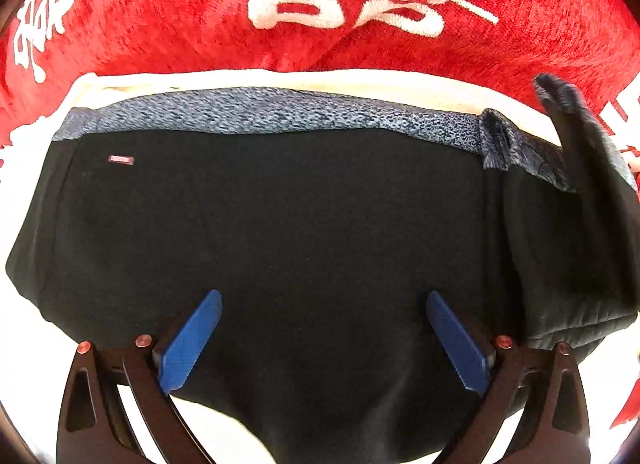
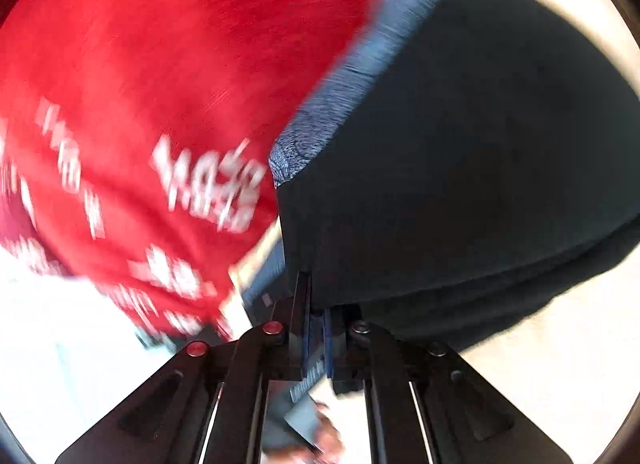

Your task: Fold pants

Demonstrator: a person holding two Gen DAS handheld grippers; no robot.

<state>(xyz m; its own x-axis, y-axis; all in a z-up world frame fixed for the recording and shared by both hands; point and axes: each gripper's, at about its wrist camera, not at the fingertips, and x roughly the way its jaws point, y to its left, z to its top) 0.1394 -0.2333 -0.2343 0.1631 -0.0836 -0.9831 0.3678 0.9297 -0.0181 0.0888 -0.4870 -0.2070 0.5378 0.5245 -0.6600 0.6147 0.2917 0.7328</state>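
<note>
Surface: white tabletop [image 1: 24, 328], bright and plain, showing around the edges of the clothing in both wrist views.
Pants: black pants [image 1: 304, 224] lie flat on the white surface, filling the middle of the left wrist view, already doubled over into a wide, short shape.
Waistband: speckled blue-grey waistband [image 1: 280, 110] runs along the far edge of the pants, just in front of the red cloth.
Label: small pinkish tag [image 1: 121, 160] sits on the black fabric near the far left corner.
Right edge of pants: this end is thicker, with bunched layers and a raised flap of dark fabric [image 1: 576, 132] lifted above the rest.
Left gripper: left gripper [image 1: 322, 340] hovers over the near edge of the pants, its two blue pads [image 1: 192, 340] spread wide apart, with nothing between them.
Right gripper: right gripper [image 2: 316, 336] has its blue pads pressed close together, pinching a corner of the black pants [image 2: 460, 144] near the waistband end; the fabric rises from the pinch point.
Background: red cloth [image 1: 168, 12] printed with large white characters lies beyond the pants, touching their far edge.
Picture quality: right wrist view is motion-blurred, so the white lettering on the red cloth [image 2: 132, 76] is unreadable.
</note>
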